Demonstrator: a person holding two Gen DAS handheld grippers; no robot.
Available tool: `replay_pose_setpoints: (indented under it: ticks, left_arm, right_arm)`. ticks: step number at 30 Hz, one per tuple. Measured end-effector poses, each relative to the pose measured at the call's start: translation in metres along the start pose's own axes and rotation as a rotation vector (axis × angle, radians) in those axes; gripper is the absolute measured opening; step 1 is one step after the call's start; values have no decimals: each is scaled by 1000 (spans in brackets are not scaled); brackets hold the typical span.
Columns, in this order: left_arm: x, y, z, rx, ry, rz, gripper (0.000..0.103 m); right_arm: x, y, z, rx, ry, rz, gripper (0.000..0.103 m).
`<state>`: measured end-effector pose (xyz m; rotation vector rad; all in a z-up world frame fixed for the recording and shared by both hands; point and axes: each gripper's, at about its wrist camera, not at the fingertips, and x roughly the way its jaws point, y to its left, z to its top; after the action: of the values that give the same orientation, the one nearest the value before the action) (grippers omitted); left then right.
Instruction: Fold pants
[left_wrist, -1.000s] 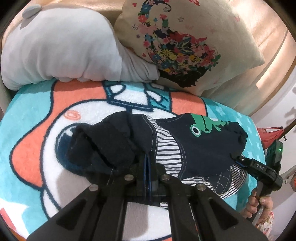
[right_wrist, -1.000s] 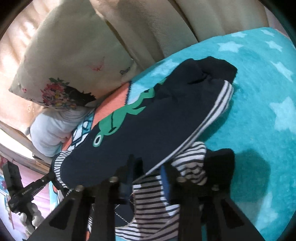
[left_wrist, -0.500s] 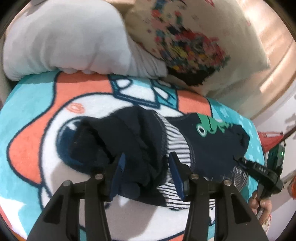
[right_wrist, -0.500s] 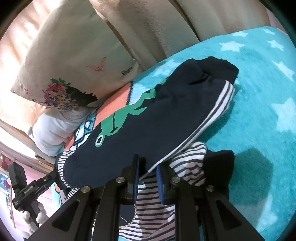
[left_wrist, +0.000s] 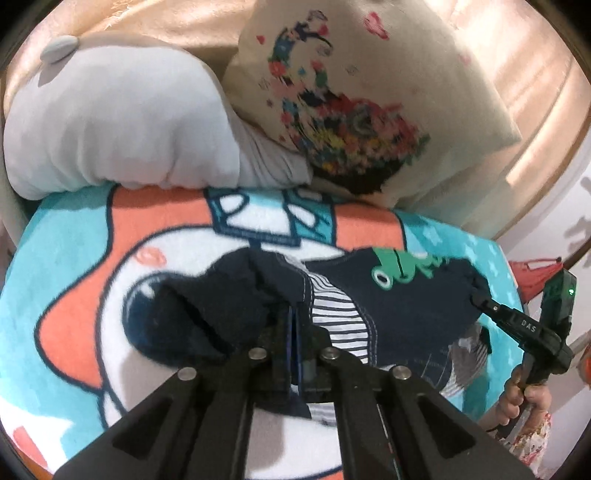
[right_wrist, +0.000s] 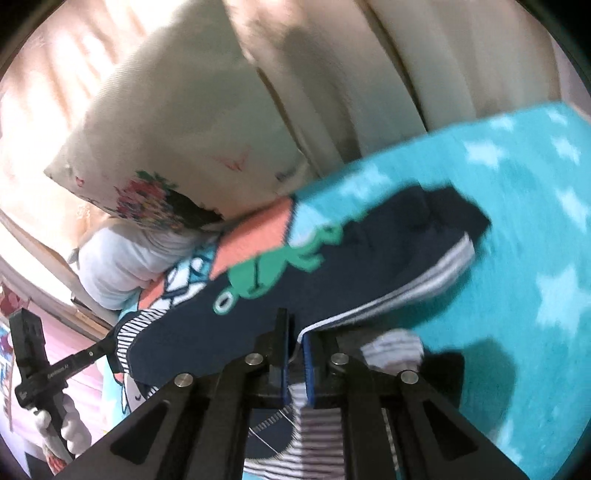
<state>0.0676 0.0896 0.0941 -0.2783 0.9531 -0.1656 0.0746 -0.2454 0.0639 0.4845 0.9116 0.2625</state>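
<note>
Navy pants (left_wrist: 406, 306) with a green frog print lie on the turquoise cartoon blanket (left_wrist: 74, 258); left claw (left_wrist: 295, 332) pinches one end — right claw (right_wrist: 295, 350) pinches the striped hem.

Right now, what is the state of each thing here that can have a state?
pants: partly folded, lying on the blanket, gripped at two edges
left tongs: shut on the pants
right tongs: shut on the pants
blanket: spread flat
floral pillow: leaning upright
</note>
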Motion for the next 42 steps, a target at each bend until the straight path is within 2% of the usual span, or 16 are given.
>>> replay_pose_setpoints:
  ticks: [7, 9, 12, 15, 18, 20, 21, 22, 24, 28, 32, 36, 39, 40, 42]
  left_arm:
    - [27, 11, 58, -37, -18, 85, 2]
    - [37, 13, 69, -45, -32, 119, 2]
    - [53, 24, 81, -81, -29, 132, 2]
    - [64, 40, 84, -115, -26, 125, 2]
    - [59, 54, 79, -150, -17, 70, 3]
    - [48, 58, 73, -153, -26, 40, 8]
    - [39, 59, 70, -147, -39, 33, 18]
    - [31, 60, 67, -141, -54, 37, 30]
    - [13, 61, 59, -126, -96, 60, 42]
    - [-5, 68, 42, -106, -114, 116, 54]
    - [7, 73, 20, -90, -60, 139, 55]
    - [30, 73, 0, -86, 18, 148, 55]
    - [40, 69, -8, -85, 46, 142, 56]
    - [43, 66, -9, -85, 53, 142, 60]
    - [50, 59, -13, -79, 72, 132, 61]
  right_arm:
    - [32, 41, 54, -117, 7, -36, 7]
    - [49, 47, 68, -134, 10, -61, 7]
    - [79, 50, 86, -152, 18, -126, 7]
    - [112, 42, 98, -132, 53, -186, 7]
    - [127, 27, 105, -80, 81, -174, 7]
    - [131, 19, 110, -52, 90, -154, 14]
    - [132, 16, 113, -44, 98, -141, 24]
    - [130, 13, 115, -36, 103, -122, 35]
    - [121, 9, 118, -25, 91, -97, 40]
    - [90, 5, 113, -23, 87, -34, 46]
    - [44, 4, 90, -89, 58, -40, 55]
    - [-5, -13, 54, -106, 40, -55, 61]
    - [-36, -34, 24, -109, 3, -133, 65]
    - [-45, -42, 14, -109, -9, -165, 67]
    - [-53, -55, -3, -99, -1, -196, 67]
